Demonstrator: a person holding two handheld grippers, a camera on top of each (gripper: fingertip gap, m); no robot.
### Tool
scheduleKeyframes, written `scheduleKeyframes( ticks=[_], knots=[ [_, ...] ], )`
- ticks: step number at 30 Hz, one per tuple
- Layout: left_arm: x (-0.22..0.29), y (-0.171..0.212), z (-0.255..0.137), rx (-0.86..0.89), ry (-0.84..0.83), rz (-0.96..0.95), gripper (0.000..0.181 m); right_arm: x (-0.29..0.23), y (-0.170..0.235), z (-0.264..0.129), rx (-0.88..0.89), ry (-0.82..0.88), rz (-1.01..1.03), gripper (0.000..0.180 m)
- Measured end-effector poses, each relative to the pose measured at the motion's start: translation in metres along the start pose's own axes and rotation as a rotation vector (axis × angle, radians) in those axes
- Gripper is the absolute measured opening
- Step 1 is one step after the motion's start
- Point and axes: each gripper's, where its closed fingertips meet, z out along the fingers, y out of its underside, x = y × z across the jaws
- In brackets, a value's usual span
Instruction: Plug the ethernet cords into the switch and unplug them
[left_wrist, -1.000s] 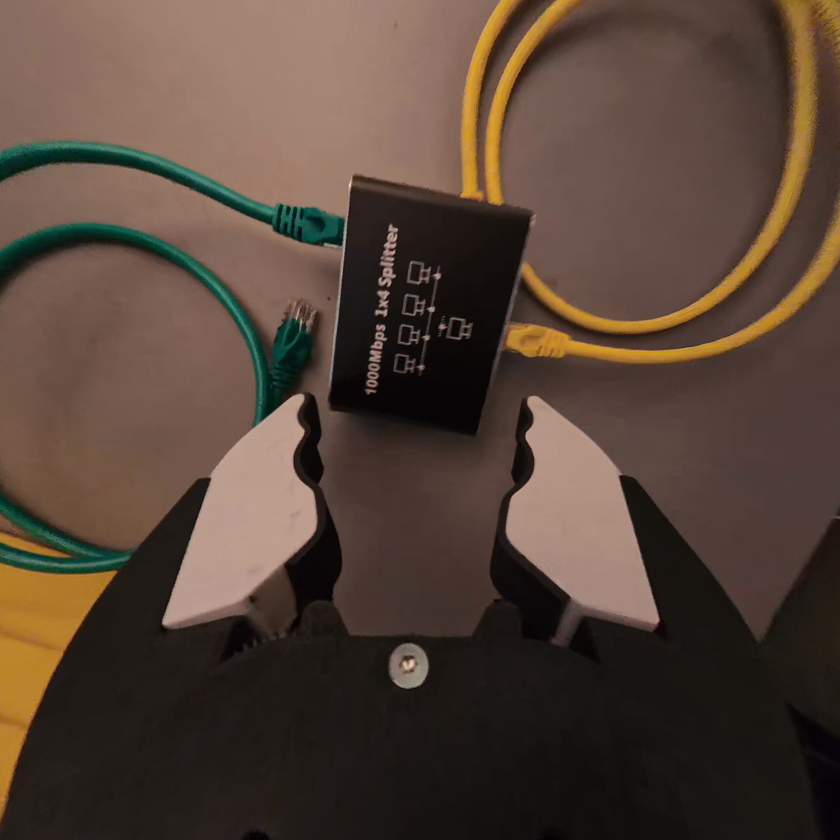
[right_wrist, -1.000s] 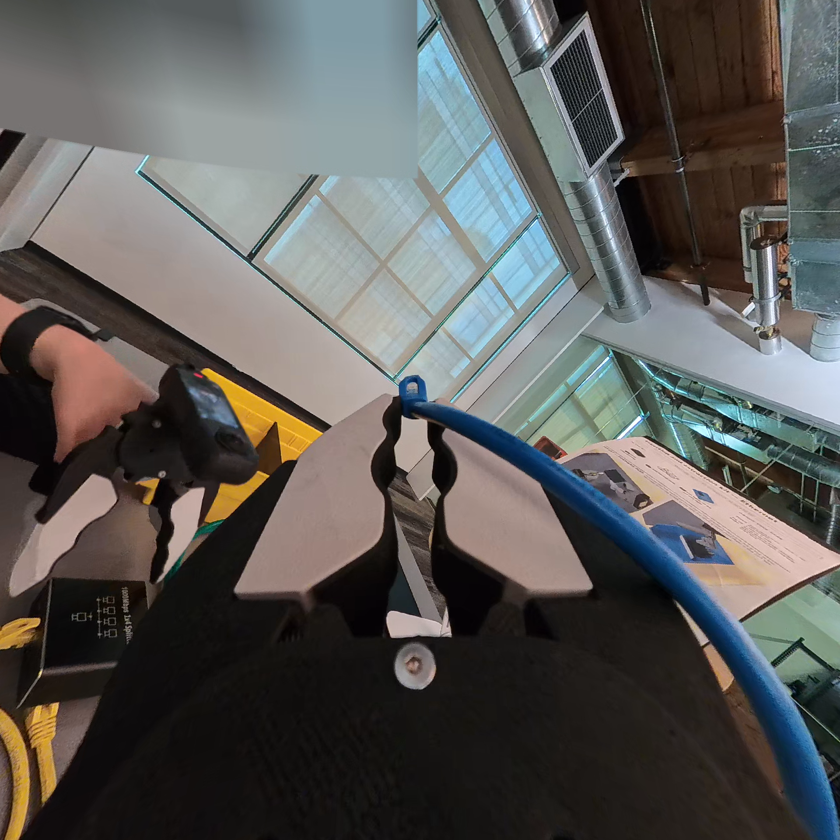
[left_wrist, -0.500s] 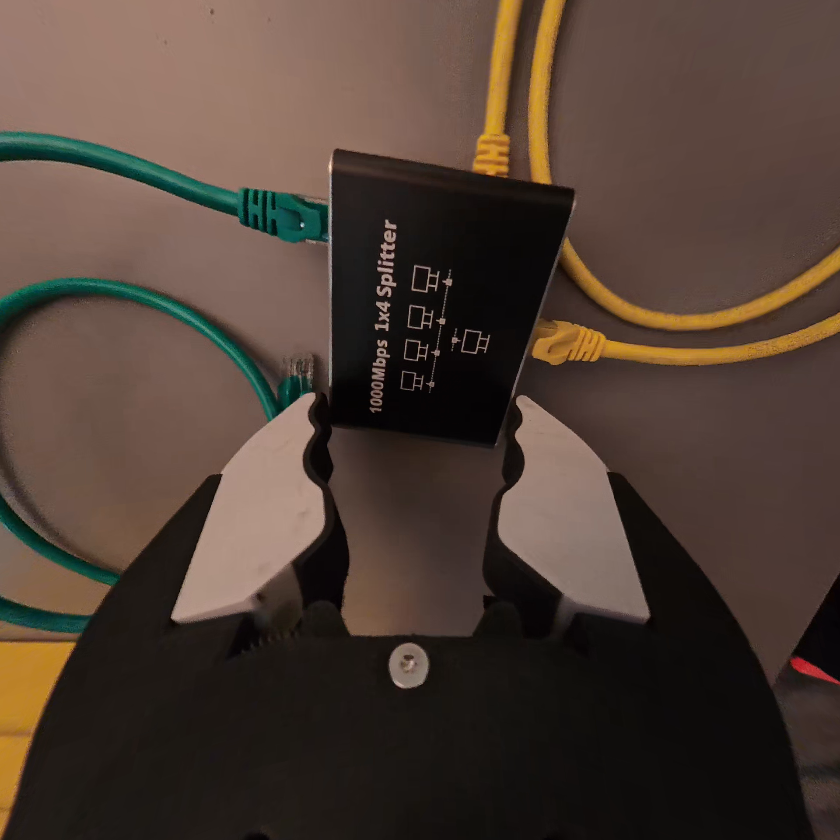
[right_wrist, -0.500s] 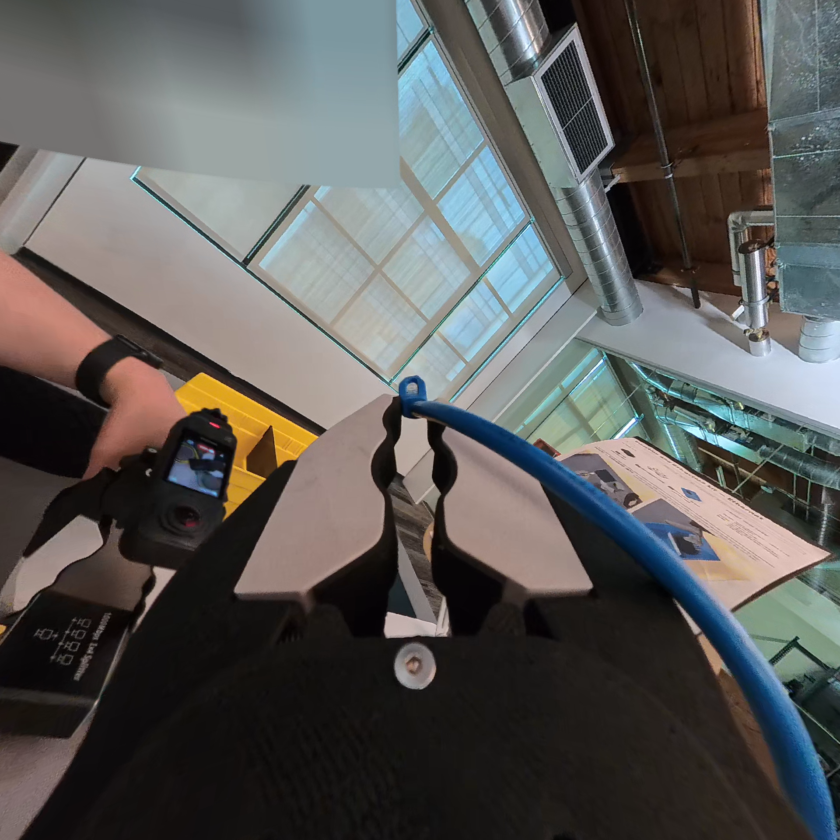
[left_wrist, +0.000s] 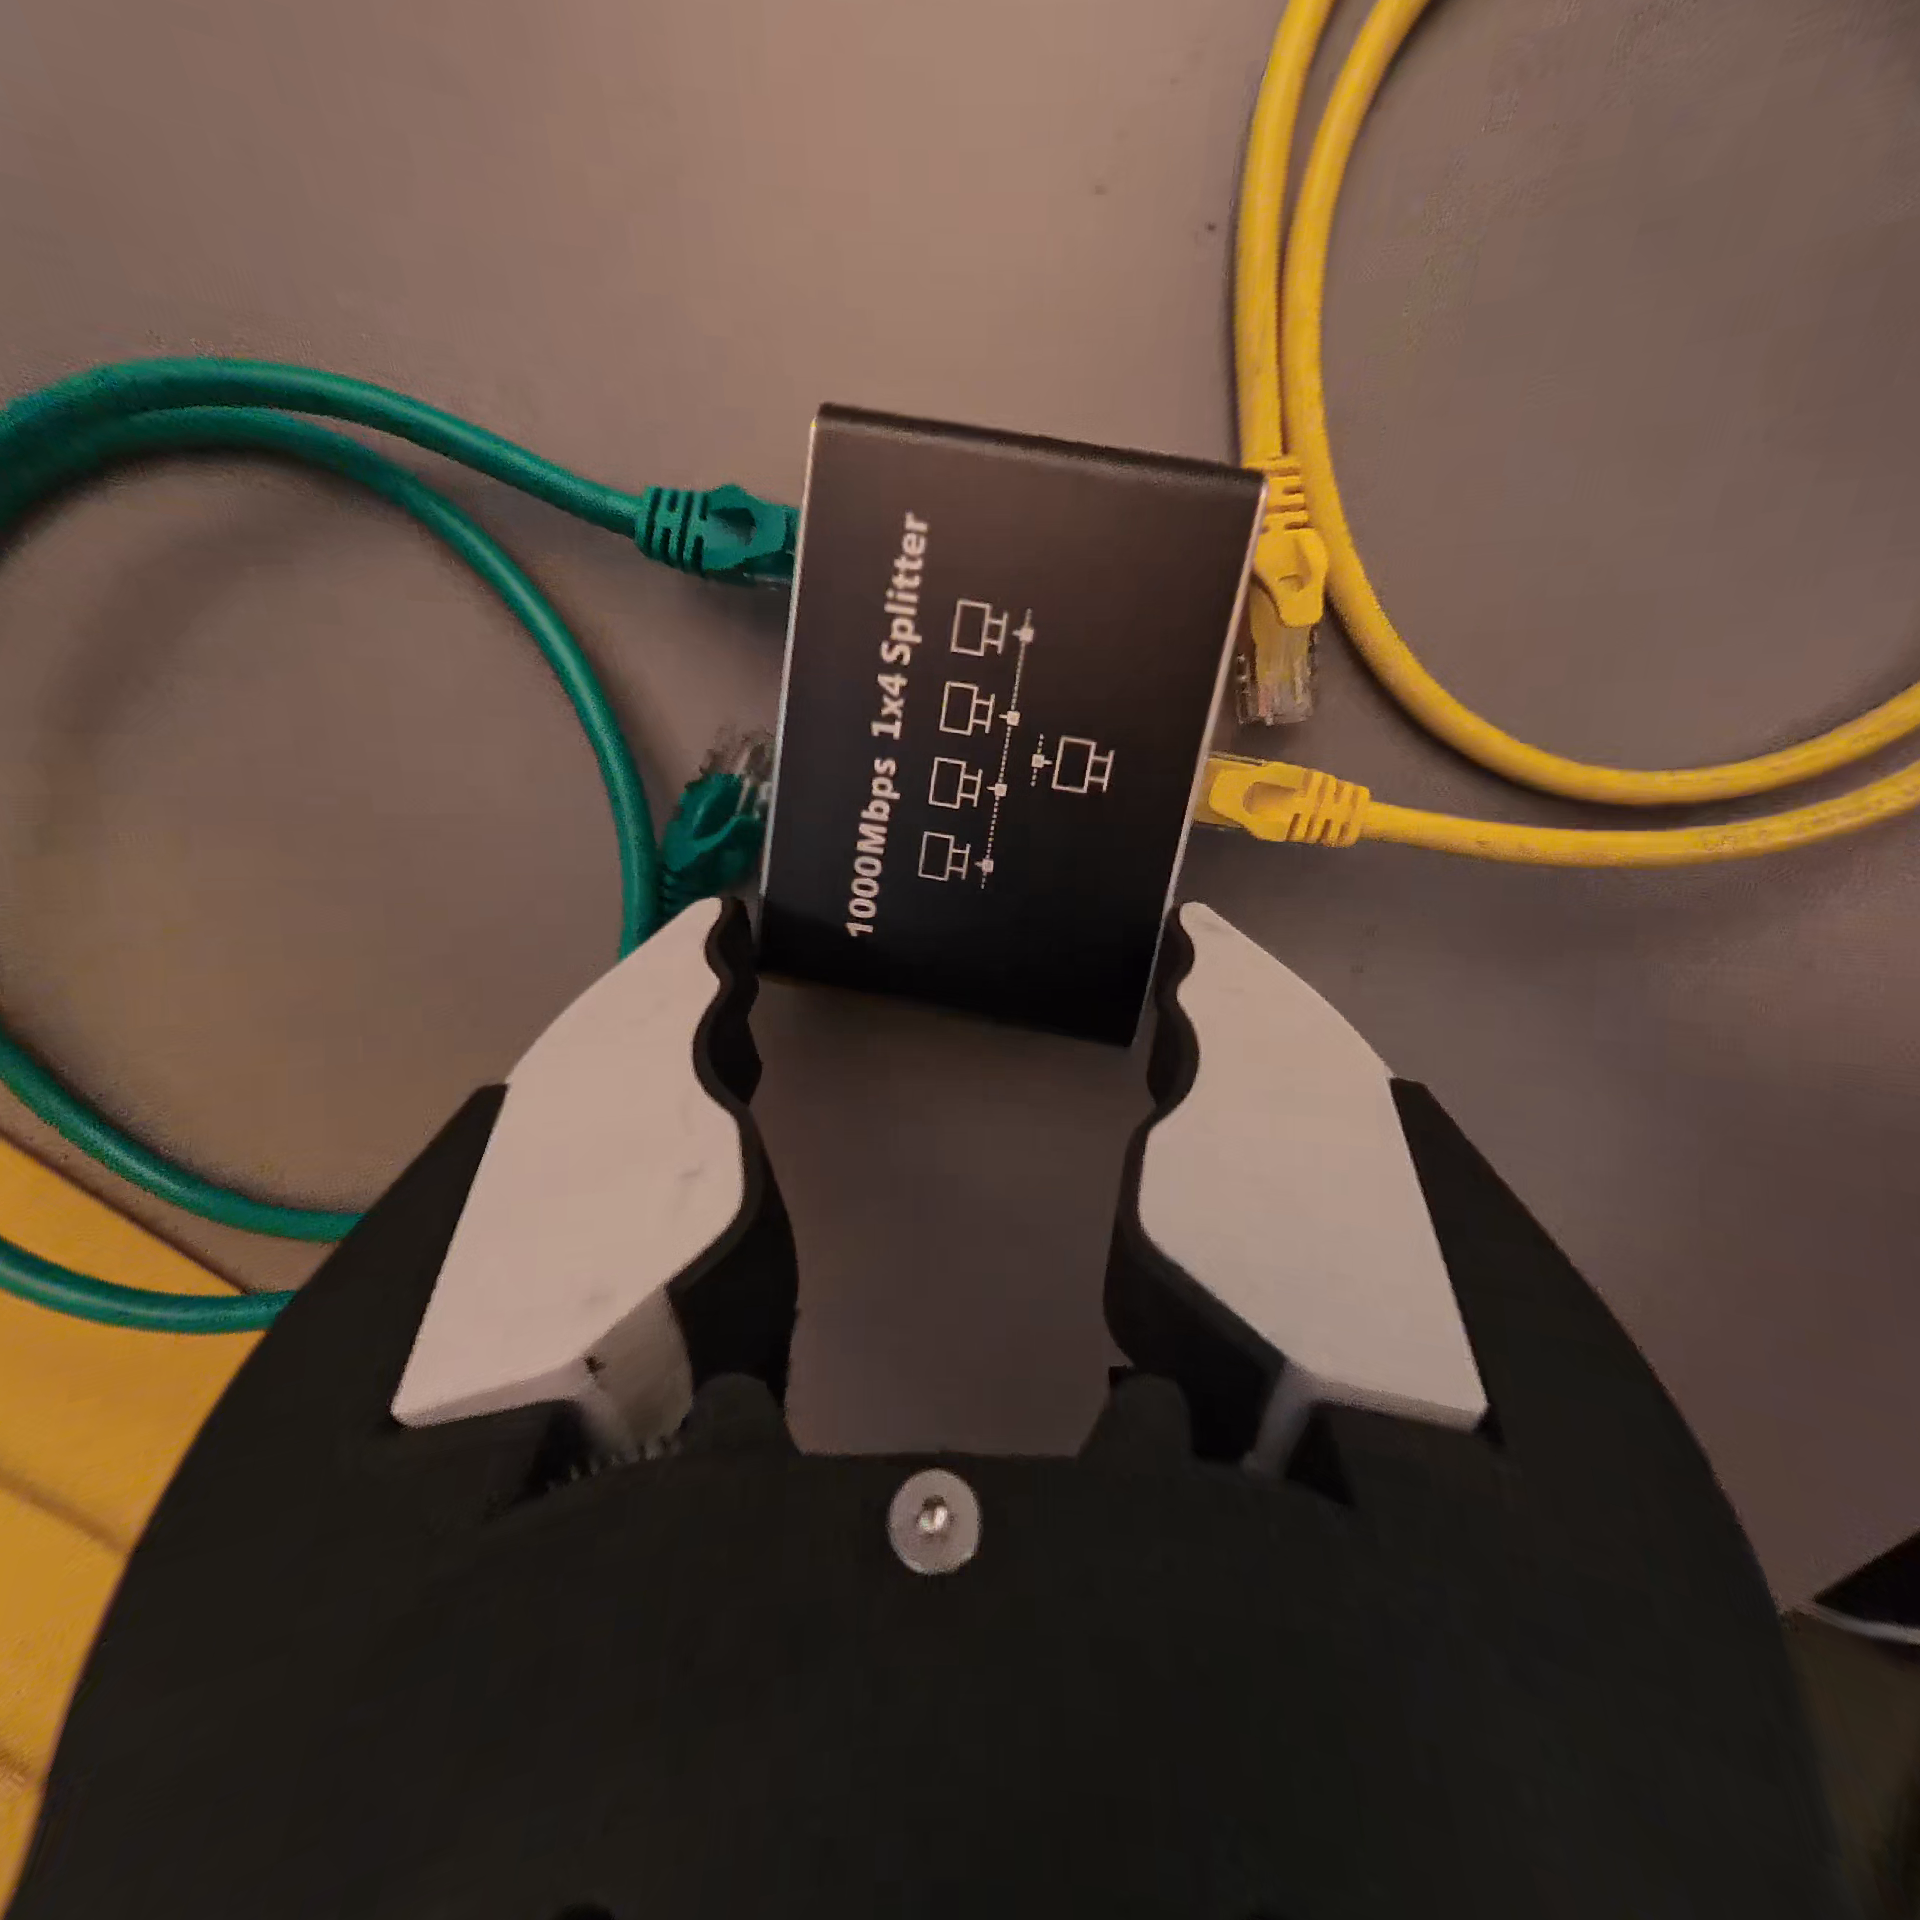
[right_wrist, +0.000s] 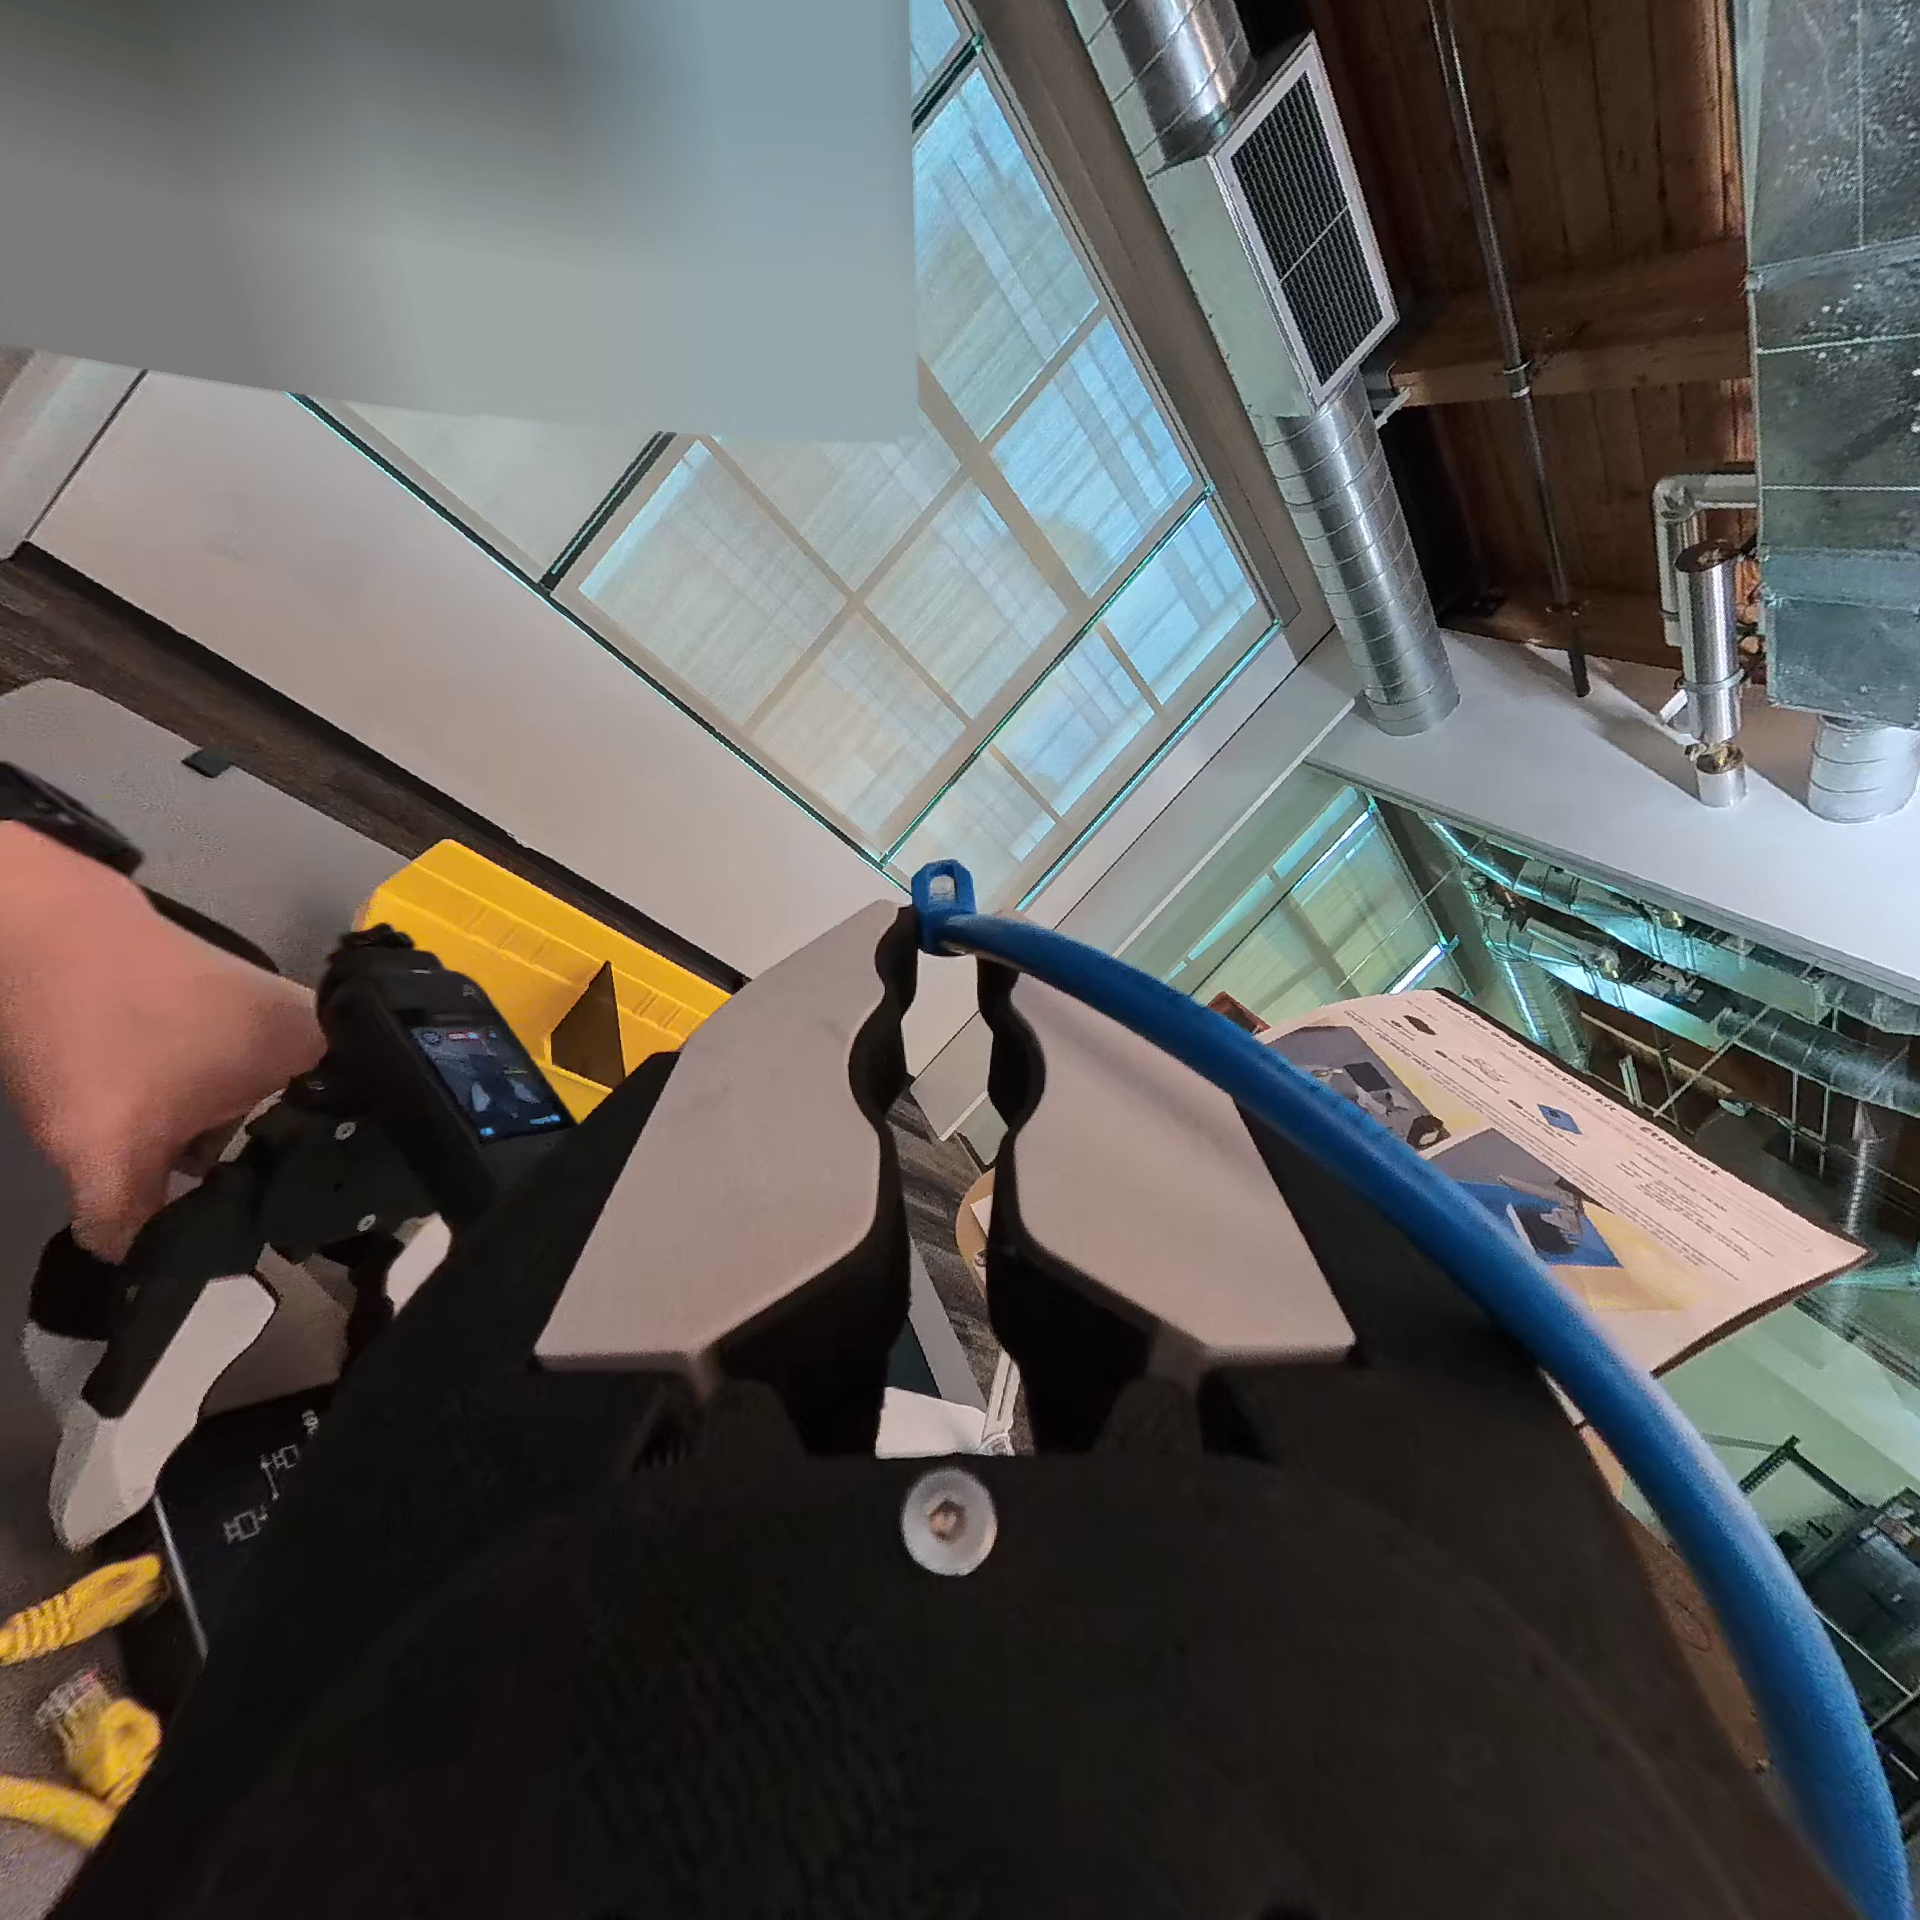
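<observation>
The black switch (left_wrist: 1008, 727) lies on the grey table (left_wrist: 623, 208). My left gripper (left_wrist: 951, 930) is shut on the switch's near end, one fingertip on each side. A green cord's plug (left_wrist: 717, 535) sits in the switch's left side, and its other plug (left_wrist: 712, 821) lies loose, partly hidden by the switch. A yellow cord's plug (left_wrist: 1278, 805) sits in the right side, and its loose plug (left_wrist: 1278, 644) lies beside it. My right gripper (right_wrist: 940, 935) is raised, points toward the ceiling, and is shut on a blue cord's plug (right_wrist: 940, 899). The switch also shows in the right wrist view (right_wrist: 249, 1507).
Green and yellow cord loops spread left and right of the switch. A yellow surface (left_wrist: 94, 1351) borders the table at lower left. In the right wrist view a hand (right_wrist: 125, 1039) holds the left gripper, with a yellow bin (right_wrist: 520, 935) behind and a printed sheet (right_wrist: 1558, 1164) to the right. My right fingertips sit around 35 cm from my left ones.
My left gripper narrowed and slid forward around the switch's near end. The switch shifted, and the loose yellow plug now lies by its right side. The right gripper kept hold of the blue plug.
</observation>
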Motion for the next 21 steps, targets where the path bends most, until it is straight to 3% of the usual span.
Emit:
scheduleKeyframes(
  ticks=[4, 7, 13, 15, 17, 19, 21],
  knots=[
    [0.016, -0.005, -0.002, 0.023, 0.039, -0.155, 0.069, -0.002, -0.002, 0.001, -0.001, -0.004, -0.005, 0.011],
    [0.049, -0.01, -0.012, 0.025, 0.255, -0.025, 0.069, -0.003, -0.002, 0.001, 0.0, -0.007, -0.007, 0.011],
    [0.029, -0.033, -0.037, 0.115, 0.2, 0.585, 0.076, 0.001, -0.007, -0.003, 0.016, 0.003, -0.014, 0.011],
    [0.032, -0.04, -0.038, 0.12, 0.21, 0.766, 0.093, 0.002, -0.009, -0.004, 0.017, 0.008, -0.017, 0.011],
    [0.036, -0.043, -0.031, 0.092, 0.217, 0.907, 0.097, 0.004, -0.009, -0.006, 0.011, 0.013, -0.023, 0.011],
    [0.039, -0.044, -0.017, 0.041, 0.201, 1.027, 0.114, 0.006, -0.008, -0.008, 0.005, 0.019, -0.022, 0.011],
    [0.04, -0.041, -0.001, -0.029, 0.216, 1.111, 0.114, 0.009, -0.005, -0.009, -0.002, 0.028, -0.018, 0.011]
  ],
)
